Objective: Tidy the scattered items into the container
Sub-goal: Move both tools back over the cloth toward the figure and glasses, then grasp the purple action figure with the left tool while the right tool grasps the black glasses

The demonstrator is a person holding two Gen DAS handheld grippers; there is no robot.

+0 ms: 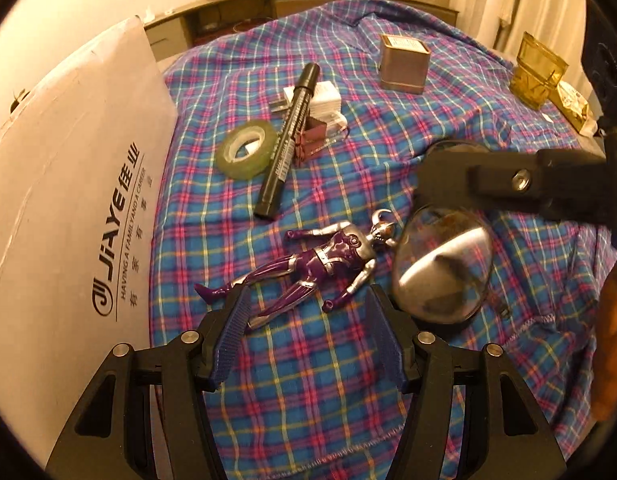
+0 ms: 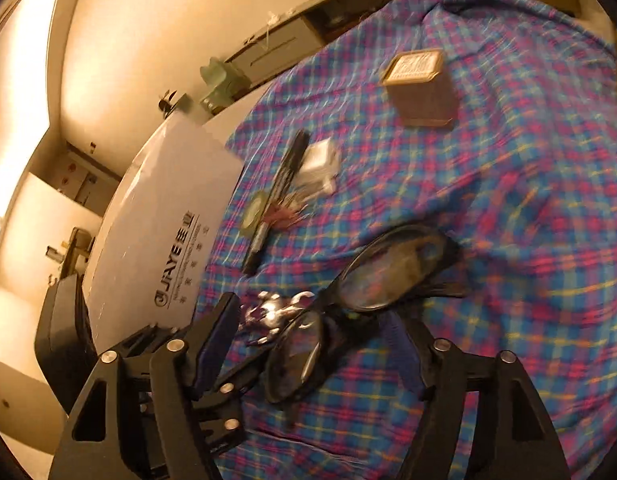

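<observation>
Plaid cloth in blue, pink and yellow covers the whole surface, rumpled into soft folds, its stitched hem showing at the near edge. On it lies a glossy purple-and-silver toy figure, flat on its back, legs reaching between the ribbed blue pads of the left hand-held gripper, whose jaws stand wide apart and touch nothing. Just beside the figure's horned head sits a pair of black-framed glasses, lenses shiny and curved. The right hand-held gripper is spread fully, the glasses lying between its fingers with no pad pressing on them; the view is blurred. Further back: a black marker pen, long and cylindrical, resting across a small white box, with a translucent greenish tape roll just beside it. A square brownish tin stands alone, open cloth all around it. An amber see-through box sits at the far right edge. The white cardboard container, matte with printed lettering, rises along the left edge of the cloth.
</observation>
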